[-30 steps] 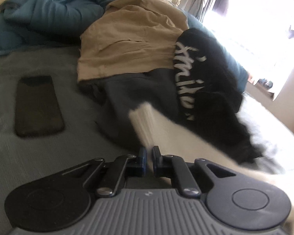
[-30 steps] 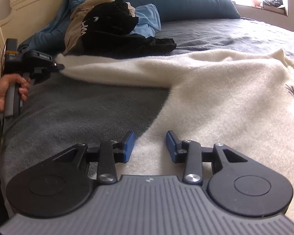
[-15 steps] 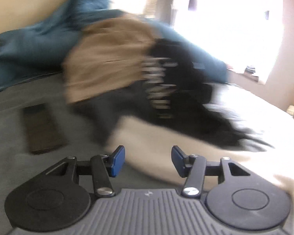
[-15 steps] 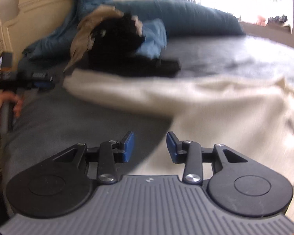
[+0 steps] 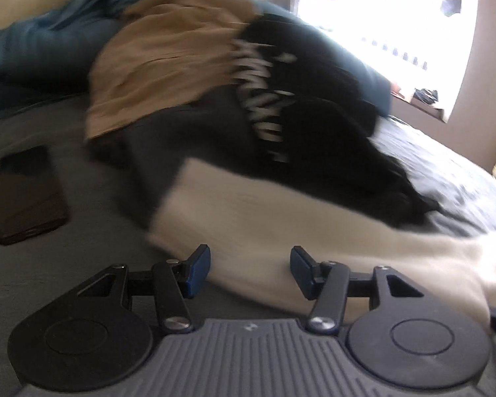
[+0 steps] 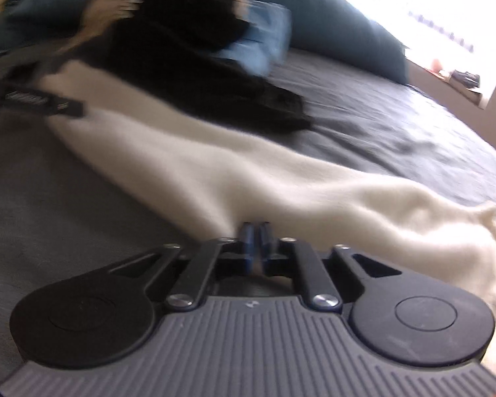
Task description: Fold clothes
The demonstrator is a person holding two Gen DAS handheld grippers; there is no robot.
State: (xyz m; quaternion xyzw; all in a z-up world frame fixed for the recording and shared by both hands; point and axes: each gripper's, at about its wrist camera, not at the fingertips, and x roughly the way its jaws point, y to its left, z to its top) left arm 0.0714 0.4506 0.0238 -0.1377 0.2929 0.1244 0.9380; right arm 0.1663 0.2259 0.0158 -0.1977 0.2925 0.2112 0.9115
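A cream fleece garment [image 6: 234, 172] lies stretched across the grey bed; it also shows in the left wrist view [image 5: 264, 211]. My right gripper [image 6: 255, 231] is shut on its near edge, which puckers at the fingertips. My left gripper [image 5: 249, 264] is open and empty, just above the garment's other end. The left gripper also shows blurred at the left of the right wrist view [image 6: 46, 102]. Both views are motion-blurred.
A pile of clothes lies behind the garment: a tan piece [image 5: 168, 66] and a black one with white lettering [image 5: 301, 106]. A dark phone [image 5: 26, 195] lies on the grey bedspread [image 5: 49, 281]. Blue pillows [image 6: 330, 23] line the headboard. A bright window [image 5: 396, 33] is at the right.
My left gripper has let go of the cream garment and opened. My right gripper has closed on the garment's near edge. Both cameras have swung.
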